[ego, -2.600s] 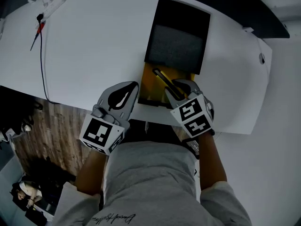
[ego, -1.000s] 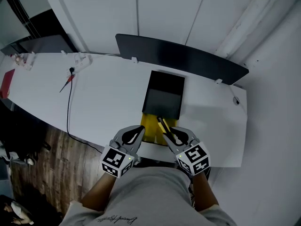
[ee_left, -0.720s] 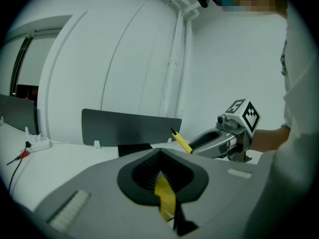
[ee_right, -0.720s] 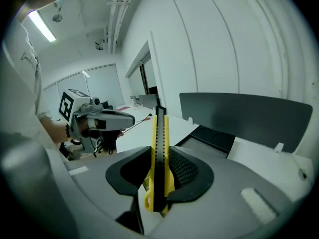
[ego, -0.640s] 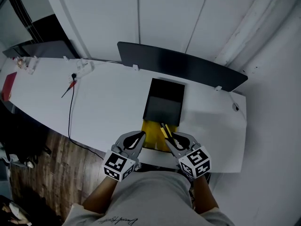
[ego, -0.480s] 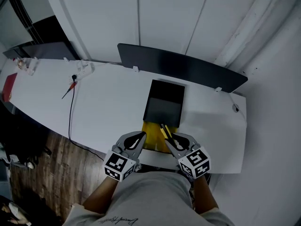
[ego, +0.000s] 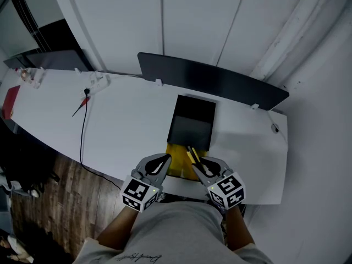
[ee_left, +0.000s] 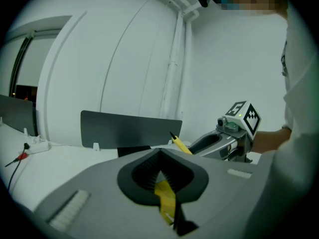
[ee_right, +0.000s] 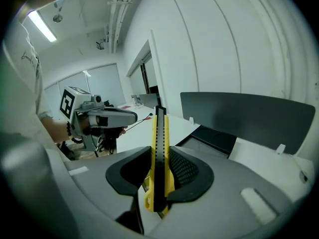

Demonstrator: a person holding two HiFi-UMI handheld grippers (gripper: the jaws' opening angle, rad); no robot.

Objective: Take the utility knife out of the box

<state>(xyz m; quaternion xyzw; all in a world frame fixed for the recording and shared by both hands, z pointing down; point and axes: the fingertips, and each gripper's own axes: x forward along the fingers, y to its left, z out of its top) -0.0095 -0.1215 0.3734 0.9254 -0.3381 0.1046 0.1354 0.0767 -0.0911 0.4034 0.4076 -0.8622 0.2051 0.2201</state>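
Utility knife [ee_right: 158, 148] clenched in the right gripper [ego: 200, 163], over the near end of the box [ego: 191, 126].
Its long axis runs from the jaws toward the far side, tip leaning slightly left. The left gripper [ego: 163, 159], closed on nothing, sits just left, near the edge of the table [ego: 121, 120].

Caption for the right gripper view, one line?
Right gripper holds a yellow-and-black utility knife above the white table, black open box behind.

Office: white desk [ego: 126, 120], dark divider panel [ego: 220, 78]
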